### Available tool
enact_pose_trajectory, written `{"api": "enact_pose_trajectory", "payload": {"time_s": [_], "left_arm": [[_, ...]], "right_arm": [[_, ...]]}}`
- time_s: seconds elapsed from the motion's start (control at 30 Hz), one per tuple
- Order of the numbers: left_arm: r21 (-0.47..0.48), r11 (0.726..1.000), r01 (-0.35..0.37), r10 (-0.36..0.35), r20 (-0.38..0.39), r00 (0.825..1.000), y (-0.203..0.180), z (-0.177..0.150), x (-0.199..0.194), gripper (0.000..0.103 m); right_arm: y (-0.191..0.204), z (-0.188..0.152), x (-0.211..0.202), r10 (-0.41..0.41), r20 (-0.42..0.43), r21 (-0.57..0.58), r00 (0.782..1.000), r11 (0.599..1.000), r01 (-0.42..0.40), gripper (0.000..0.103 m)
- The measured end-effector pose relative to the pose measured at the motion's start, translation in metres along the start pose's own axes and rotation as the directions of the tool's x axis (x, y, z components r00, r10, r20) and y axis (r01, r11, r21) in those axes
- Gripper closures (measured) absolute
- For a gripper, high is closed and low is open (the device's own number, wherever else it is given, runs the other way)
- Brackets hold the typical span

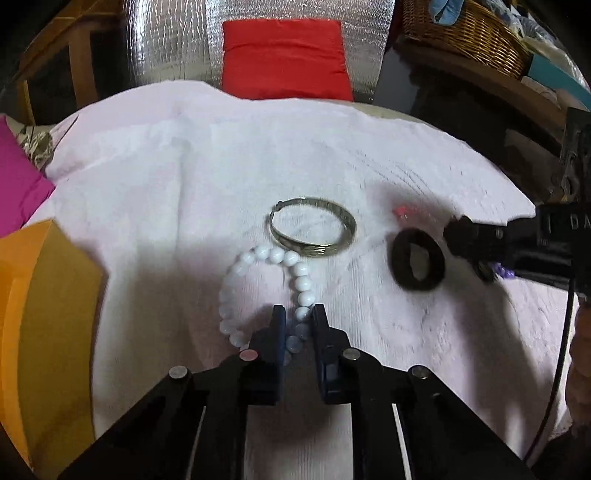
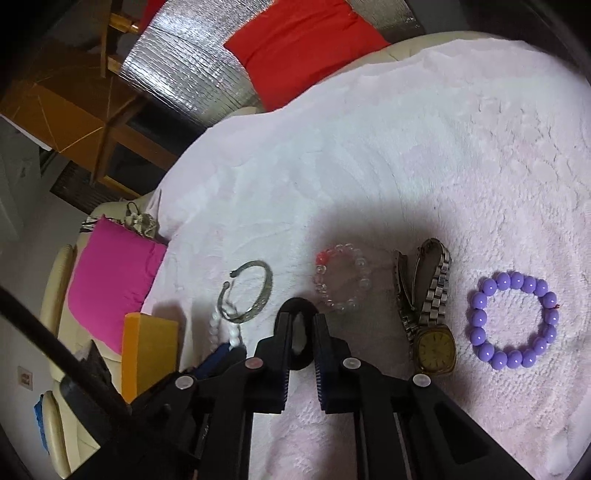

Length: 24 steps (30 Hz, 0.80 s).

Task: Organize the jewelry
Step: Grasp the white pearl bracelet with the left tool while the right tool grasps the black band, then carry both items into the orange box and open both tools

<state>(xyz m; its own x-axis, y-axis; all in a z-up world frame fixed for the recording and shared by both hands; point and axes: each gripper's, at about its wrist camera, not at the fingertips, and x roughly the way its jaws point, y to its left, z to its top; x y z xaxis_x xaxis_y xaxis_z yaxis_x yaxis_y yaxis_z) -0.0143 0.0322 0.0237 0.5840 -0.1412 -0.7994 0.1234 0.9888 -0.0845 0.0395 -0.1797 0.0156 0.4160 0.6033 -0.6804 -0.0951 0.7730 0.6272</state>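
Pink fuzzy cloth (image 1: 184,177) covers the surface, jewelry laid out on it. Left tool (image 1: 299,314) is closed down on the white bead bracelet (image 1: 258,291), pads pinching the strand at its near right side; the rest of the loop lies on the cloth. Silver bangle (image 1: 314,230) sits just beyond the white beads, touching or nearly touching them. Orange box (image 1: 44,314) at the left edge of the left view, magenta cushion (image 1: 18,184) behind it.

Right tool (image 2: 298,319) is nearly closed across the black hair tie (image 2: 297,306), one finger on each side, squeezing it narrow; in the left wrist view the tie (image 1: 417,260) looks blurred, with the right tool (image 1: 476,251) at its right edge. Clear bead bracelet (image 2: 341,278) with a red bead lies just beyond the tie. Gold-faced watch (image 2: 432,314) with a metal band lies right of that, band folded. Purple bead bracelet (image 2: 513,325) is furthest right, apart from the watch.

Red cushion (image 2: 303,44) and silver foil sheet (image 2: 184,74) sit behind the cloth. Wicker basket (image 1: 469,33) at top right in the left view.
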Motion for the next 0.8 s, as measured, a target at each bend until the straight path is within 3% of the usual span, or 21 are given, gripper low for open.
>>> {"api": "enact_pose_trajectory", "payload": {"time_s": [0.17,0.33,0.47,0.57,0.67,0.73,0.8], "left_arm": [[-0.041,0.999,0.020,-0.021,-0.034,0.999,0.006,-0.017,-0.018,0.094],[-0.020,1.000,-0.003,0.002,-0.038,0.999,-0.002,-0.025,-0.021,0.094],[0.007,1.000,-0.030,0.031,-0.041,0.999,-0.002,-0.026,-0.018,0.093],[0.046,0.998,-0.049,0.051,-0.045,0.998,-0.005,-0.026,-0.015,0.092],[0.088,0.994,-0.063,0.067,-0.041,0.997,-0.009,-0.025,-0.011,0.089],[0.095,0.994,-0.061,0.065,-0.035,0.997,-0.009,-0.026,-0.011,0.089],[0.095,0.994,-0.056,0.060,-0.031,0.998,-0.009,-0.027,-0.011,0.089]], "right_arm": [[0.002,-0.003,-0.017,0.034,0.011,0.009,0.999,0.999,-0.034,0.091],[-0.001,-0.005,-0.019,0.014,-0.001,0.050,1.000,0.999,-0.014,0.087],[0.001,-0.005,-0.006,-0.022,-0.017,0.058,1.000,0.998,0.023,0.076],[0.007,-0.006,0.005,-0.097,-0.009,0.027,0.995,0.995,0.097,0.055],[0.013,-0.006,0.015,-0.131,0.006,-0.006,0.991,0.991,0.131,0.056],[0.018,-0.007,0.022,-0.167,0.017,-0.039,0.986,0.985,0.167,0.074],[0.022,-0.009,0.027,-0.193,0.024,-0.068,0.981,0.979,0.194,0.081]]}}
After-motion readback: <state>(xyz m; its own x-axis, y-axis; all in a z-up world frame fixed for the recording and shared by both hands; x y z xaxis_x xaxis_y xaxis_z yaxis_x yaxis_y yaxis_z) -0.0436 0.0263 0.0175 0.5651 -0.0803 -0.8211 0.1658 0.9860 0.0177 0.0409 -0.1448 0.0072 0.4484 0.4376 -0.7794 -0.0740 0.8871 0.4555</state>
